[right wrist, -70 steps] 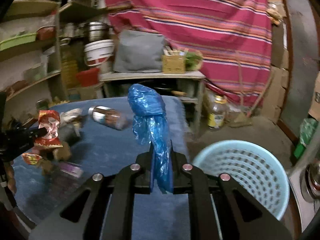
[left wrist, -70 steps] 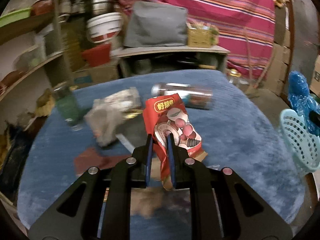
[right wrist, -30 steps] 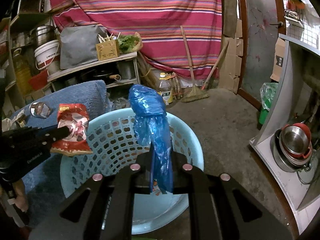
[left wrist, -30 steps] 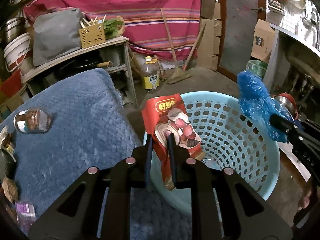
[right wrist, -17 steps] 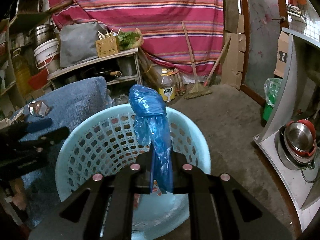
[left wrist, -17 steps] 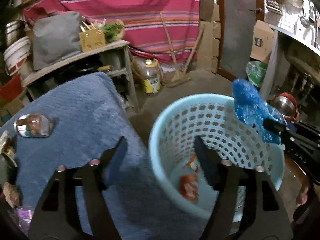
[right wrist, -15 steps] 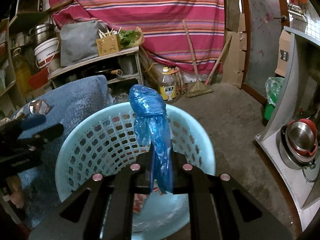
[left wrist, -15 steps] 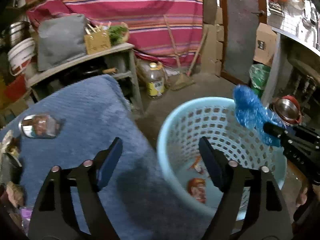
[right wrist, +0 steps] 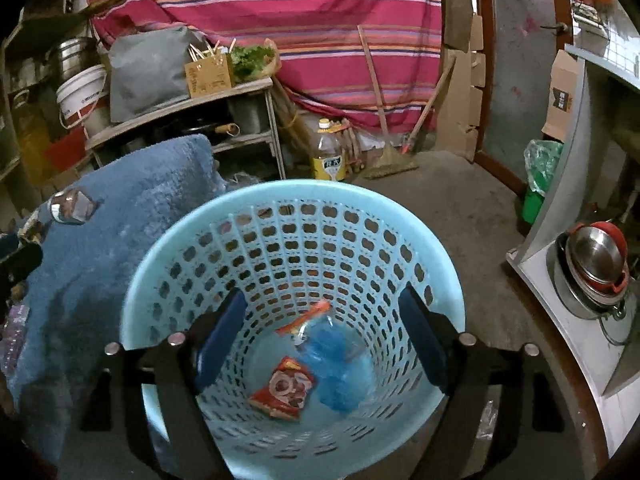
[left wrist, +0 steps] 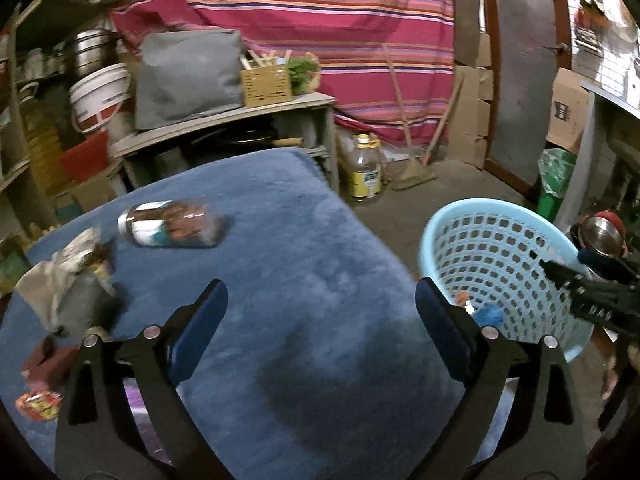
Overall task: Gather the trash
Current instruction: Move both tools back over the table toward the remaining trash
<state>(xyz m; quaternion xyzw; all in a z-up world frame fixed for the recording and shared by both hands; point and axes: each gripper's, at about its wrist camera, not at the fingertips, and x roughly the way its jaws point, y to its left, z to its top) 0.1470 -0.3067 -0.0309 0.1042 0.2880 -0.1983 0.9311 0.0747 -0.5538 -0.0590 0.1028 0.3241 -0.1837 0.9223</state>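
Note:
The light blue basket [right wrist: 296, 192] stands on the floor beside the table. Inside it lie the red snack packet [right wrist: 284, 392], the blue plastic bag [right wrist: 340, 364] and an orange wrapper [right wrist: 308, 314]. My right gripper [right wrist: 320, 332] hangs over the basket mouth, its jaws opening with nothing between them. My left gripper [left wrist: 320, 308] is over the blue table cloth [left wrist: 304, 240], jaws still opening wide and empty. On the cloth lie a clear jar [left wrist: 172, 224] on its side, crumpled paper trash [left wrist: 64, 284] and small wrappers [left wrist: 38, 406] at the left edge.
A shelf unit [left wrist: 224, 120] with a grey bag, a box and buckets stands behind the table. An oil bottle [left wrist: 364, 172] and a broom [left wrist: 412, 168] are on the floor by the striped curtain. Steel bowls [right wrist: 596, 260] and a white counter lie to the right.
The left gripper let the red snack packet fall into the basket, opened wide and swung back over the table. The right gripper opened and the blue bag dropped into the basket.

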